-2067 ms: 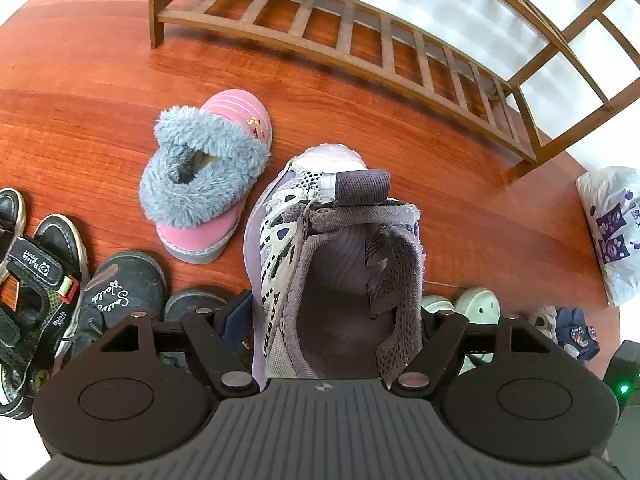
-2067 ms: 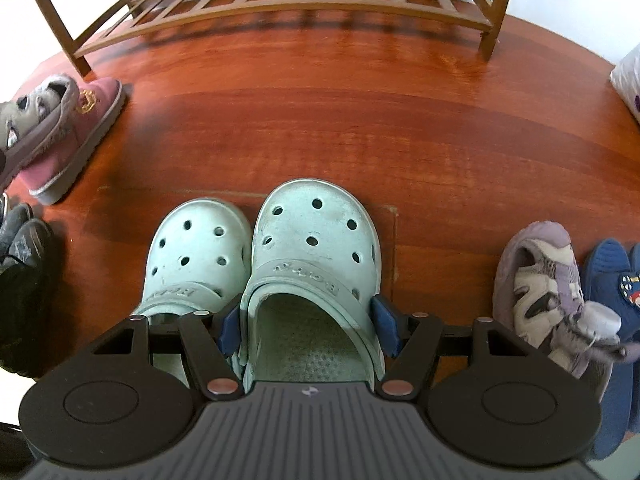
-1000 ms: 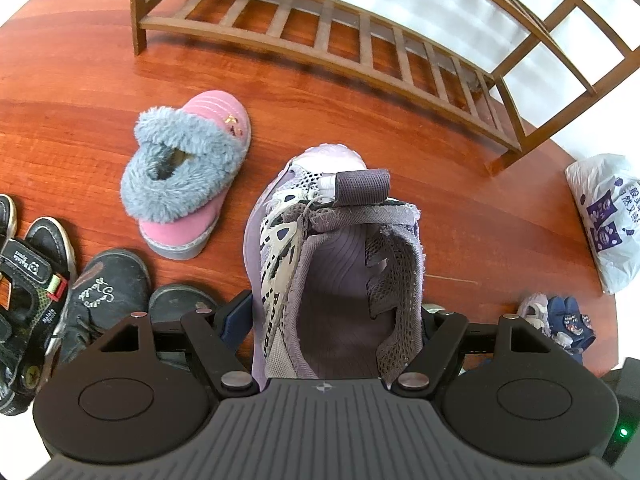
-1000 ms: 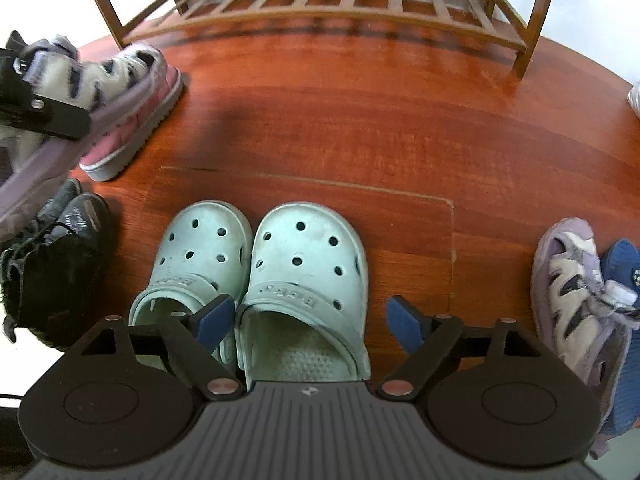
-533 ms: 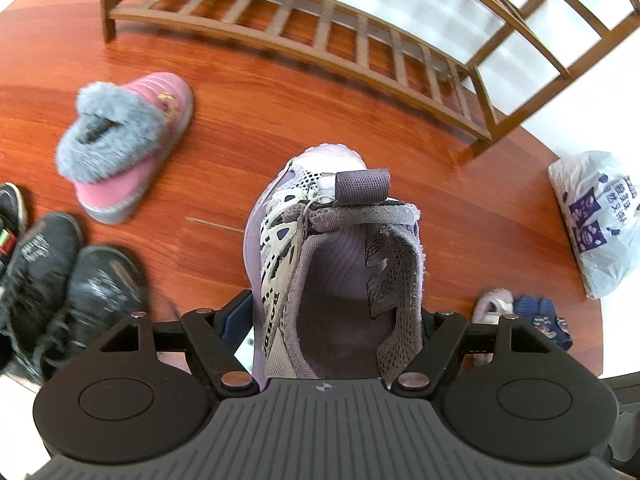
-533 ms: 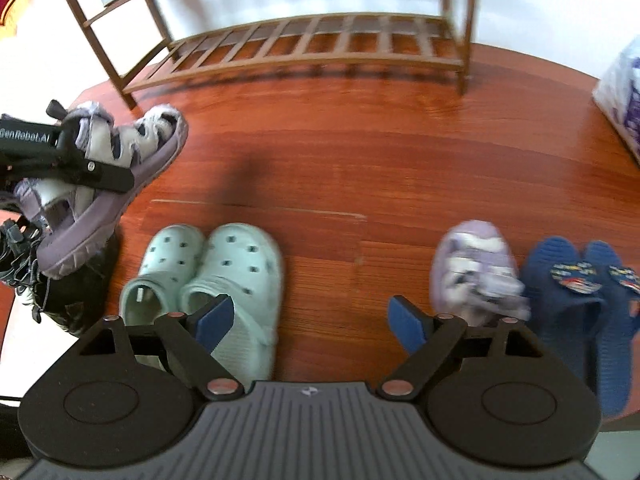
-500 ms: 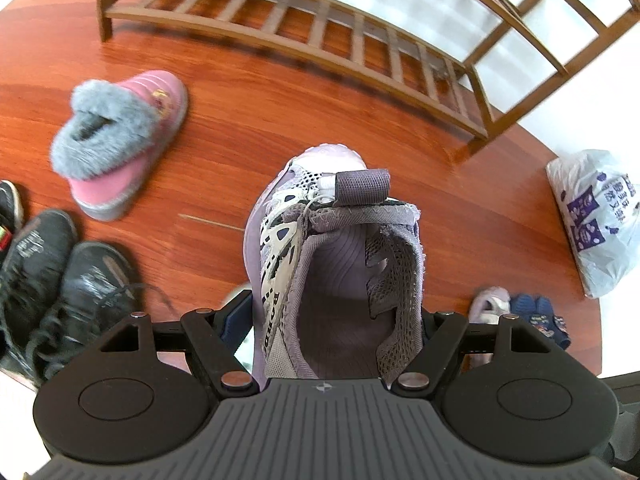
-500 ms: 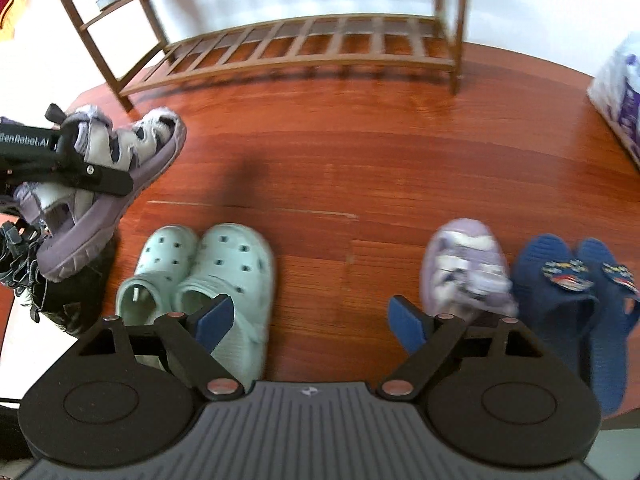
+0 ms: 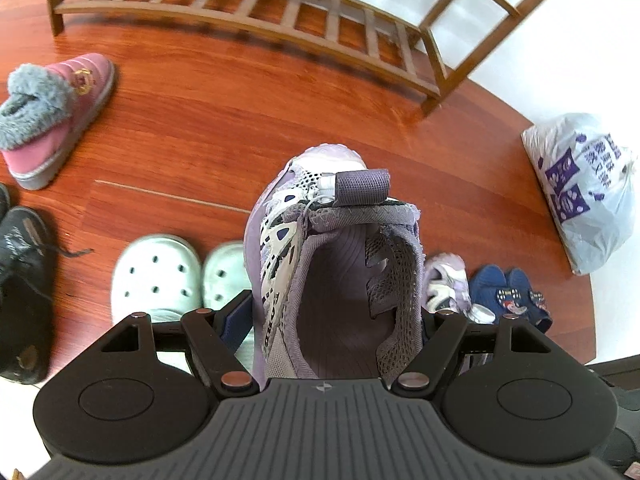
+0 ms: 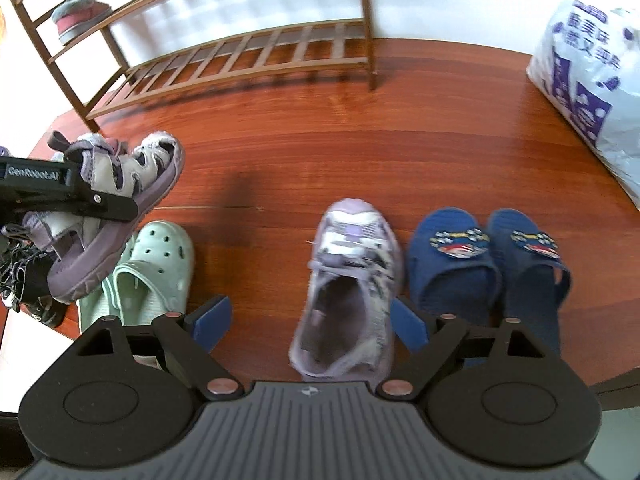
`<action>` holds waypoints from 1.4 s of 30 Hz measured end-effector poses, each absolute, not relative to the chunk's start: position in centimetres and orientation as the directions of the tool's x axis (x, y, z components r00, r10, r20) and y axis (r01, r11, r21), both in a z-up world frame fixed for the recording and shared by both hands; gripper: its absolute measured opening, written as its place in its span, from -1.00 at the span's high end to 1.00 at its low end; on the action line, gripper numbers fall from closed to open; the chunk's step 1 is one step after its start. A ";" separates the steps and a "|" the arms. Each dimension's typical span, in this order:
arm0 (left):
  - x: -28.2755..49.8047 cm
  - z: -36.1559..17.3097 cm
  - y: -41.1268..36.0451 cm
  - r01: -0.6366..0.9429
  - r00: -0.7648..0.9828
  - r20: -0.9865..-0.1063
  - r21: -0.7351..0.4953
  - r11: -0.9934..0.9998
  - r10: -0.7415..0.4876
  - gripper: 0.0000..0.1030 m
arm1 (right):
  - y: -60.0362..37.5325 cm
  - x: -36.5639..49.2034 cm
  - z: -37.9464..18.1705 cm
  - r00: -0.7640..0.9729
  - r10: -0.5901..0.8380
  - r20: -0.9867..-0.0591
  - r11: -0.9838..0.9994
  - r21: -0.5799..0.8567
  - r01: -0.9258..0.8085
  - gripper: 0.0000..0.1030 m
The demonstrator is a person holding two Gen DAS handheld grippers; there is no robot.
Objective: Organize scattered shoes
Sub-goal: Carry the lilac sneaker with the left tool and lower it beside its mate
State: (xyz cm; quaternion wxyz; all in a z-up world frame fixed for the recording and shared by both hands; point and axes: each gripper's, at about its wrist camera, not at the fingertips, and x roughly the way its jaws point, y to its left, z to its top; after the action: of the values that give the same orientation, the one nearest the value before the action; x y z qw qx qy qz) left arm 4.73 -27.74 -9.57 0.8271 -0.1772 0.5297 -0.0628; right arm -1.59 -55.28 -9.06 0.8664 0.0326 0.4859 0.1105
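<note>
The left gripper (image 9: 336,316) clamps a light, soft-walled sandal (image 9: 336,264) at its heel; the right gripper (image 10: 310,320) gapes empty, its mate (image 10: 352,280) lying between the jaws, best pinched likewise.

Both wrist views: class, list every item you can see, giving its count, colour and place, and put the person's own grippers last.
Lilac sandal, held: one, lilac and grey, off the floor in the left gripper.
Lilac sandal, on floor: one, lilac, between the clogs and the slippers.
Clogs: two, mint green, side by side on the floor.
Slippers: two, navy with patches, side by side.
Fur-lined boot: one, pink with grey fur, on the floor.
Boot on rack: one, pink and grey, upper shelf.
Black shoes: count unclear, far left.
Shoe rack: one, brown wood, against the wall.
Plastic bag: one, white with purple print, by the wall.
Left gripper: black, clamped on the sandal.
Right gripper: black, jaws open, empty.
</note>
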 end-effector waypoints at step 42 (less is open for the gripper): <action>3.9 -18.9 -38.3 -0.025 0.270 -0.947 -0.190 0.981 -0.177 -0.51 | -65.9 -4.7 -10.6 0.503 0.158 -0.849 0.987 0.131 -0.089 -0.77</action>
State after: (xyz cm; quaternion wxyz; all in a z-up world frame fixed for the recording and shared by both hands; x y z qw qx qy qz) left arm 3.88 -38.27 -18.90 0.7925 -0.0836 0.6022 -0.0479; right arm -4.68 -65.90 -10.58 0.8663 0.0349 0.4932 0.0714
